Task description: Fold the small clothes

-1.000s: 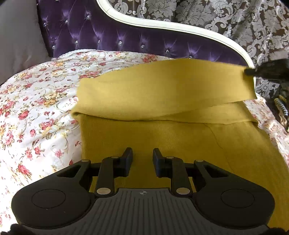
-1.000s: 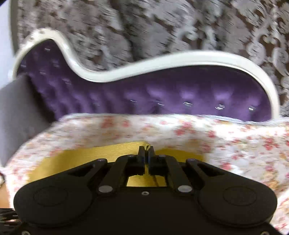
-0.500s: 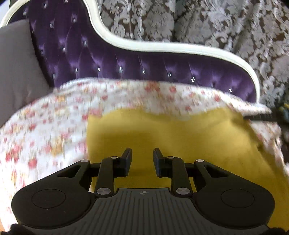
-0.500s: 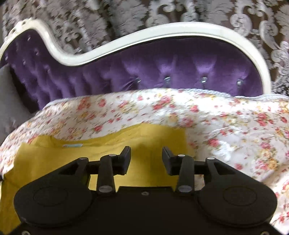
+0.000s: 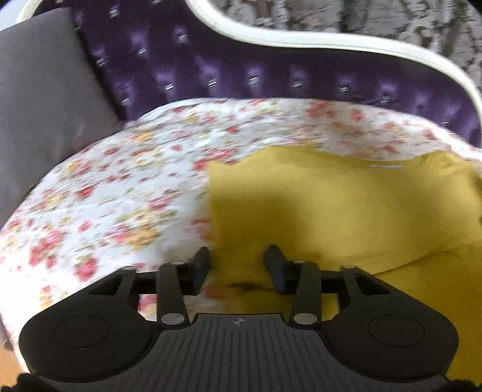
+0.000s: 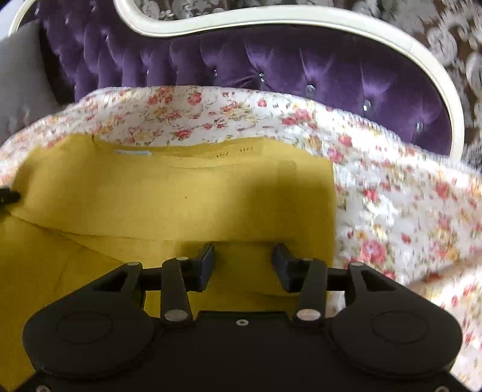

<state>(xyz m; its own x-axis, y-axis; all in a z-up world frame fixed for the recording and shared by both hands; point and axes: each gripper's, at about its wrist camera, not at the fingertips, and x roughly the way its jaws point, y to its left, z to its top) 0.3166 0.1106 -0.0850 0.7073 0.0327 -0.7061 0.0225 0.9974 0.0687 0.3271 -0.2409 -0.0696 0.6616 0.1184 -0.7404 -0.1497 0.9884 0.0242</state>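
A mustard-yellow garment (image 5: 346, 205) lies on the floral bedspread (image 5: 120, 193), with one part folded over the rest. In the right wrist view the garment (image 6: 168, 199) shows its neckline and a pale label at the far edge. My left gripper (image 5: 238, 262) is open and empty, low over the garment's left edge. My right gripper (image 6: 244, 259) is open and empty over the garment's near right part. The tip of the left gripper shows at the left edge of the right wrist view (image 6: 7, 197).
A purple tufted headboard (image 6: 271, 69) with a white frame (image 6: 436, 72) stands behind the bed. A grey cushion (image 5: 39, 99) leans at the left. Patterned grey wallpaper (image 5: 391, 21) is behind. The floral bedspread (image 6: 406, 205) extends to the right of the garment.
My right gripper opened and let go of the garment's edge, which now lies folded over. My left gripper moved left to the garment's left edge and opened wider.
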